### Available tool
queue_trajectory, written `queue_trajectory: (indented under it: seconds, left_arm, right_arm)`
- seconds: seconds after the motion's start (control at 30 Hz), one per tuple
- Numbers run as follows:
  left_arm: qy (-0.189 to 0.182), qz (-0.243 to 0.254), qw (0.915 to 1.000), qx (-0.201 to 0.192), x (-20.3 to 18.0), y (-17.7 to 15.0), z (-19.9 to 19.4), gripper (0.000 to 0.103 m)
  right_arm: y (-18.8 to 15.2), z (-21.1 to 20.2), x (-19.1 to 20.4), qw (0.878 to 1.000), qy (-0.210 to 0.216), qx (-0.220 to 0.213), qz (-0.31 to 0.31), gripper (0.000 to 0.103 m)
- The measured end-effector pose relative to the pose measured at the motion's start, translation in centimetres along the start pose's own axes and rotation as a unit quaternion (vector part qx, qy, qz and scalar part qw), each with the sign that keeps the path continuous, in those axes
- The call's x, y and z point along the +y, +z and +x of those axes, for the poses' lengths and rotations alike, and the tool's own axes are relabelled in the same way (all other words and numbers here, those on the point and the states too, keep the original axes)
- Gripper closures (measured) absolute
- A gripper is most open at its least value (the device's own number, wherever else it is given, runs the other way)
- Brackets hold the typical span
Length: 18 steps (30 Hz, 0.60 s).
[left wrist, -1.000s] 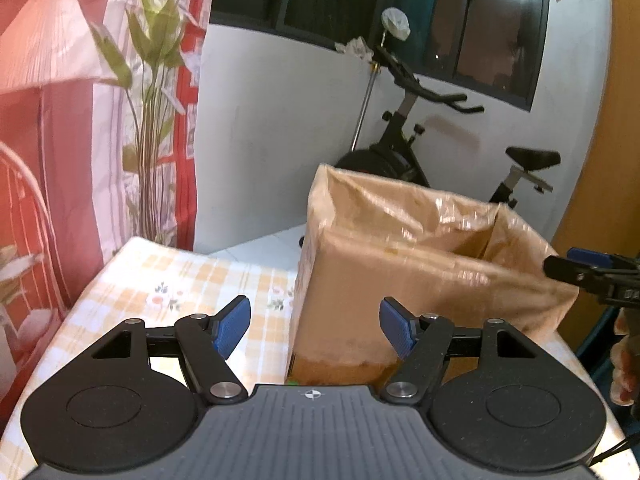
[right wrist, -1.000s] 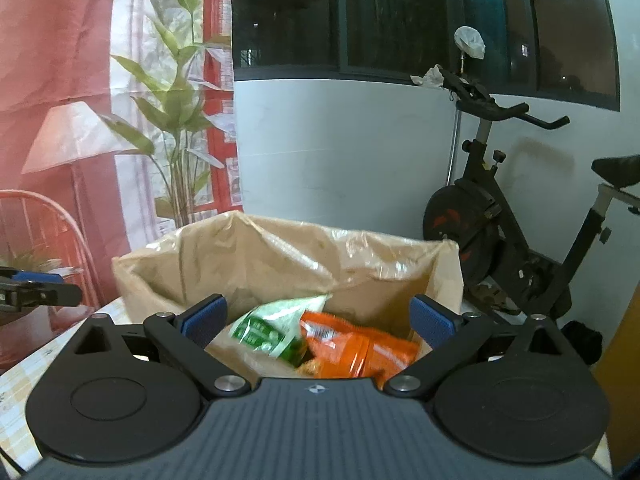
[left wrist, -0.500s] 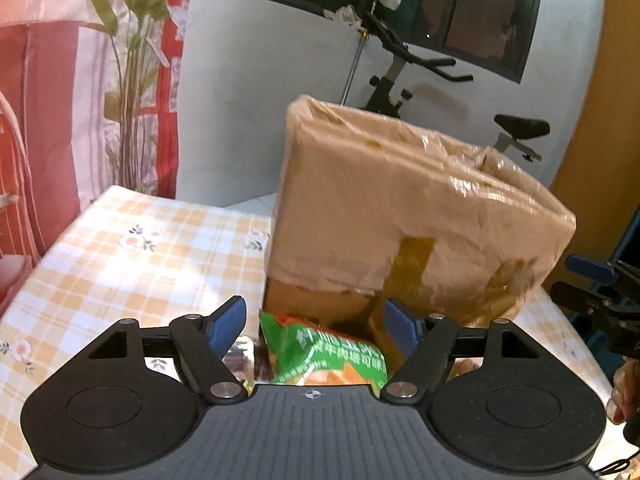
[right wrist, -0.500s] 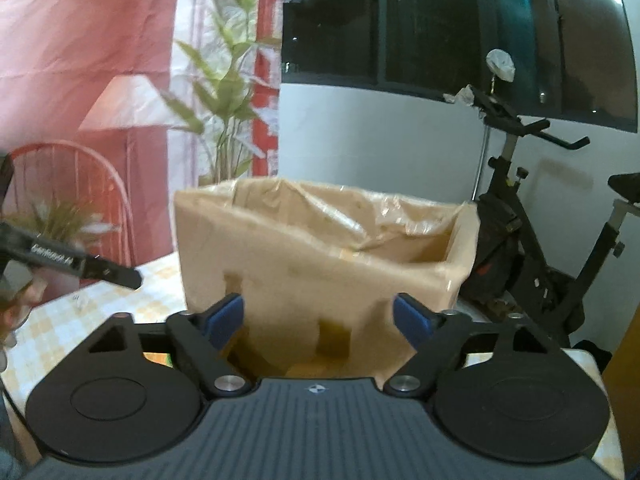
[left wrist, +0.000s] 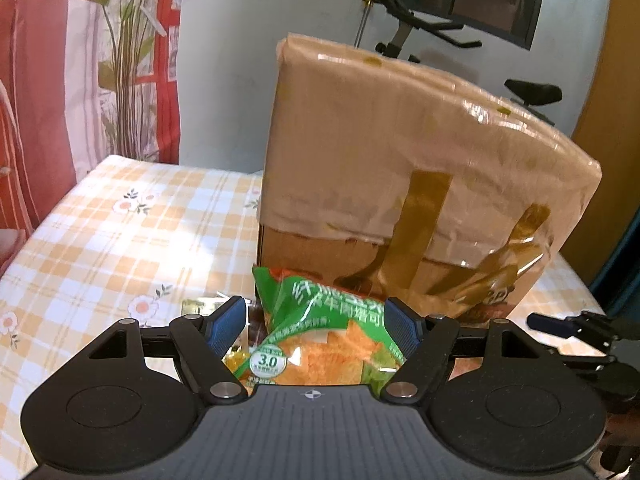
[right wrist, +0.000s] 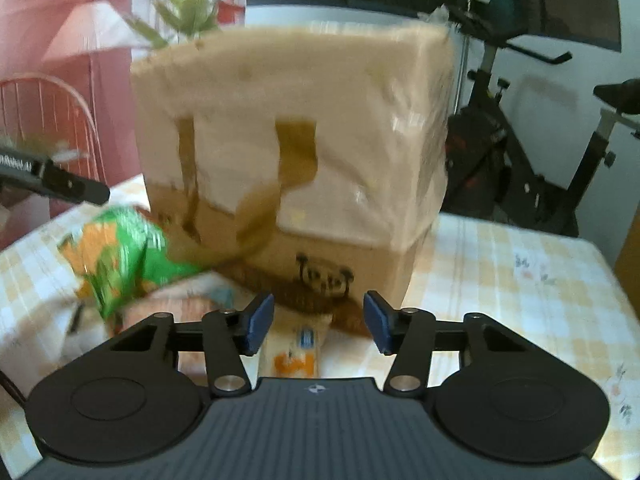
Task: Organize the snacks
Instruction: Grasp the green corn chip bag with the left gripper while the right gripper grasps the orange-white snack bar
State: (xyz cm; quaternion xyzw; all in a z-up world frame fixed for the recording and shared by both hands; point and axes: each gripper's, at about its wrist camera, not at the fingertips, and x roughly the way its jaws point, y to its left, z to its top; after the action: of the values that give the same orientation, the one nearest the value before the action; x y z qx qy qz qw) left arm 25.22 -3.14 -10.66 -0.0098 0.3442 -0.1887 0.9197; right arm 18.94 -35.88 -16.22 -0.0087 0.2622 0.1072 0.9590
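Both grippers worked low before the box (left wrist: 420,168): left gripper (left wrist: 316,322) gaped around the green packet (left wrist: 320,332), unpinched, while right gripper (right wrist: 319,322) was closing over the small packet (right wrist: 296,350), so I judged squaring each before squeezing wisest

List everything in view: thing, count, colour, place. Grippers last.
cardboard box: one, brown, plastic-lined and taped, on the table behind the snacks.
green snack bag: one, green and orange, in front of the box, between the left gripper's fingers.
pale snack packet: one, cream and orange, blurred, on the table ahead of the right gripper.
tablecloth: one, orange-and-white check.
exercise bike: one, black, behind the table.
curtain: red and pink, left.
left gripper: black, blue pads, around the bag.
right gripper: black, blue pads, jaws closing, pads clear of the packet.
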Motion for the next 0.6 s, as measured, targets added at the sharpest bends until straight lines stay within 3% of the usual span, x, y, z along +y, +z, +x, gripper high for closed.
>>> queue_trajectory:
  seconds: [0.37, 0.6]
  left_arm:
    - [-0.01, -0.001, 0.9999, 0.011, -0.6, -0.4, 0.7, 0.025]
    - [0.01, 0.016, 0.9995, 0.024, -1.5, -0.5, 1.7, 0.016]
  right_arm:
    - [-2.6, 2.1, 0.5, 0.999, 0.027, 0.042, 0.016, 0.058]
    - [-3.0, 2.1, 0.2, 0.998, 0.031, 0.038, 0.03, 0.064]
